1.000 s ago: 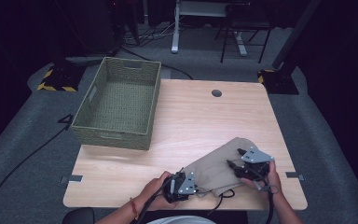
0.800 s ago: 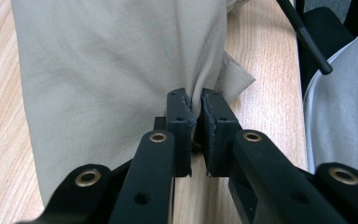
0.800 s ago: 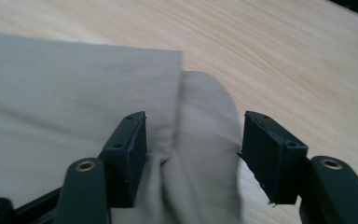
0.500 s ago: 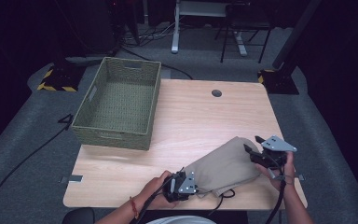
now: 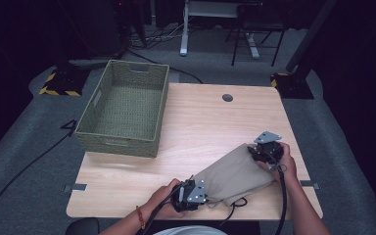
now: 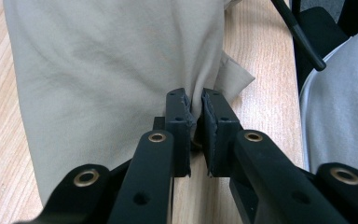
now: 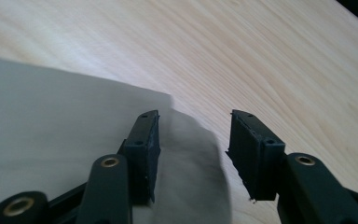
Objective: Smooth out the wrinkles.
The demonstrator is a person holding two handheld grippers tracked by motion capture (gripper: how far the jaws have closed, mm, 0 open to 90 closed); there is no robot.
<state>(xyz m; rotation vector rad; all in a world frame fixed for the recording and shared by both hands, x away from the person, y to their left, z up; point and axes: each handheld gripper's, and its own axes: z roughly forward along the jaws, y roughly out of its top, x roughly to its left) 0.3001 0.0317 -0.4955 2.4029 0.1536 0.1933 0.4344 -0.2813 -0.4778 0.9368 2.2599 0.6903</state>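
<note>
since a second ago the right gripper (image 5: pixel 260 152) moved to the far corner of the flat beige cloth (image 5: pixel 232 175), its jaws closing around that corner without pressing; left gripper (image 5: pixel 199 192) pinches the near edge on the wooden counter (image 5: pixel 200 122).

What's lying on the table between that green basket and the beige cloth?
Nothing: in the high view, bare wooden table separates the green basket from the beige cloth.

Lab or studio: dark room, grey carpet (image 5: pixel 24 161), floor cables (image 5: pixel 19 171), hazard-striped stand bases (image 5: pixel 58 84), lone wooden tabletop (image 5: pixel 210 122).
</note>
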